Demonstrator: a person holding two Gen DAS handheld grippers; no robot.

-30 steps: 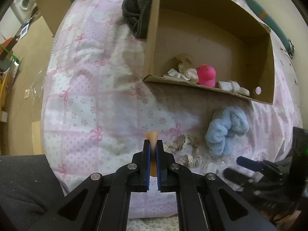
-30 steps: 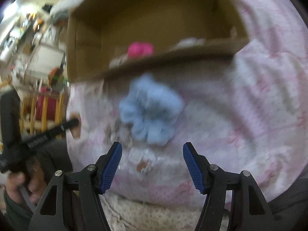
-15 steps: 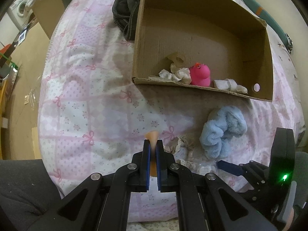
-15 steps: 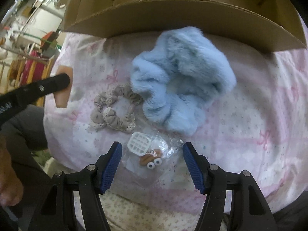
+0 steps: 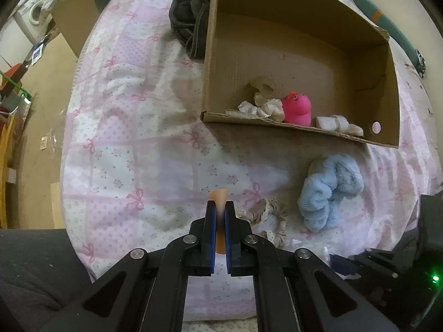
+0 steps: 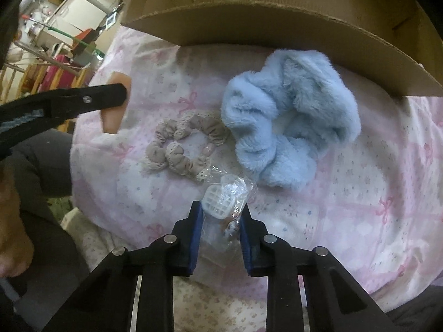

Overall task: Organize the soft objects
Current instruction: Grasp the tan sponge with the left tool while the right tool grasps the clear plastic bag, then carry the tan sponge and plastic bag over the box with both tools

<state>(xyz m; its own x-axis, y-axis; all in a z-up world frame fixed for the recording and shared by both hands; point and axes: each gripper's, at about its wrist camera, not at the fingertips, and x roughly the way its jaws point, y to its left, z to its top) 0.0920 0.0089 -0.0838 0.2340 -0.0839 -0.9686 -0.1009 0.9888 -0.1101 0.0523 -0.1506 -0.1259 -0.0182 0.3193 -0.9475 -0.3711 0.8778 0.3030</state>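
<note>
Packet (image 6: 224, 207) contents blurred between jaws

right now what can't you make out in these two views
- Left wrist view: the peach piece clamped in the left hand-held gripper; the pads cover most of it, so what it is stays unclear.
- Left wrist view: the near floor of the cardboard box, hidden by its front wall.
- Right wrist view: the small items inside the clear bag, crumpled between the closing jaws of the right hand-held gripper.
- Right wrist view: the box's inside, cut off by the top edge.
</note>
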